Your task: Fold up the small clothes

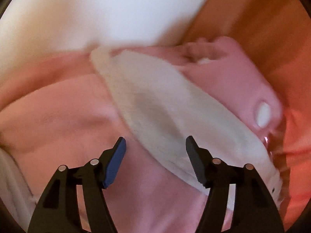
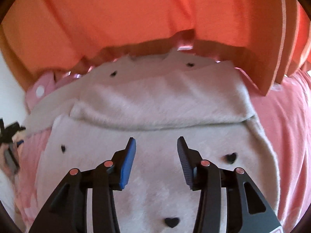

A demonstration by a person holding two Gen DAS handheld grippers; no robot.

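both tools (image 1: 155,147) (image 2: 156,147) gape over white fleece (image 2: 155,104).

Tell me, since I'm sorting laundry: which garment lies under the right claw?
The white fleece with black hearts, not the pink garment beside it; right claw open.

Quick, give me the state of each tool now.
Left tool: open, holding nothing, over the pink cloth.
Right tool: open, holding nothing, over the white fleece.

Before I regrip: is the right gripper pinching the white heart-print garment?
Apart. The right wrist view shows the right gripper open, nothing between its pads, white heart-print garment lying beyond them.
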